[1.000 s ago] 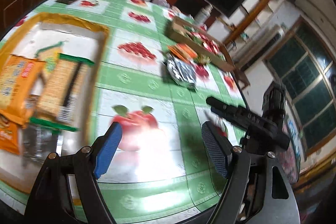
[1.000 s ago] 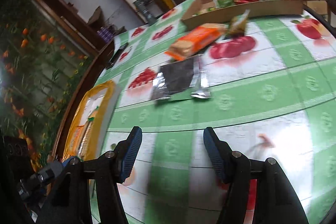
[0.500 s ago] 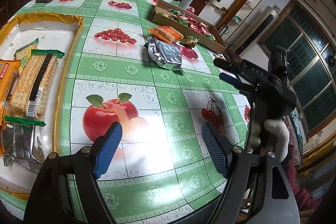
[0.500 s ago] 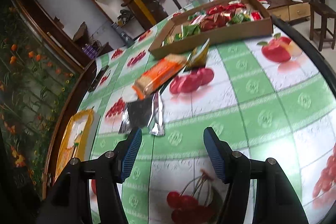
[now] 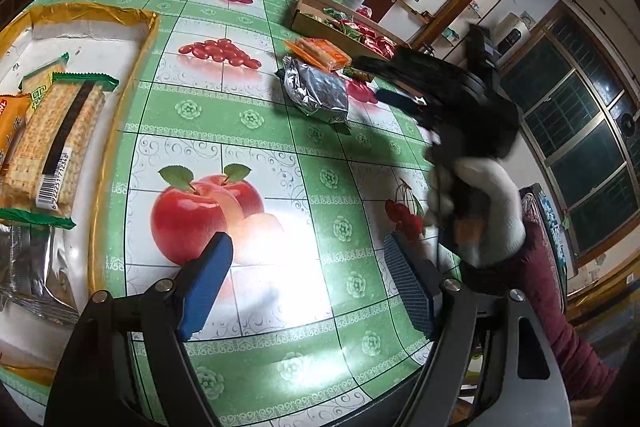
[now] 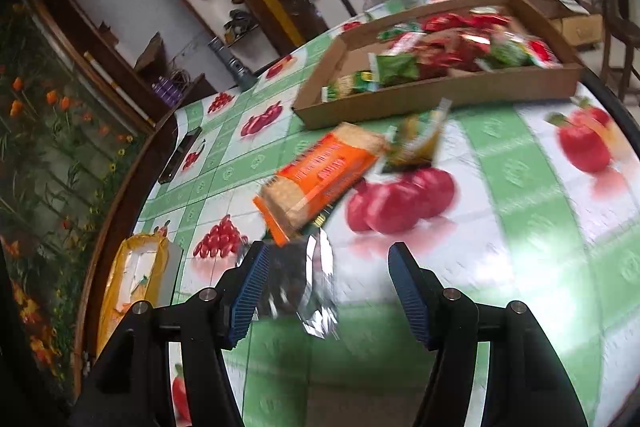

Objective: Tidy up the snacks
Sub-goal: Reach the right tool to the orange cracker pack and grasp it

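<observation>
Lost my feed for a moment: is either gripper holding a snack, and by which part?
No, neither. The left gripper is open over bare tablecloth. The right gripper is open, nearing the silver packet without clamping it.

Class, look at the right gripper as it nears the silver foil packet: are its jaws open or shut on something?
Open. The right gripper has a wide gap between its blue pads, and the silver foil packet lies on the tablecloth beneath, not pinched.

My right tool (image 6: 326,287) hangs open over the tabletop (image 6: 520,219), empty. A silver foil packet (image 6: 308,283) lies just beside its left finger; beyond the packet lies an orange cracker pack (image 6: 320,179), then the cardboard tray (image 6: 440,95).
</observation>
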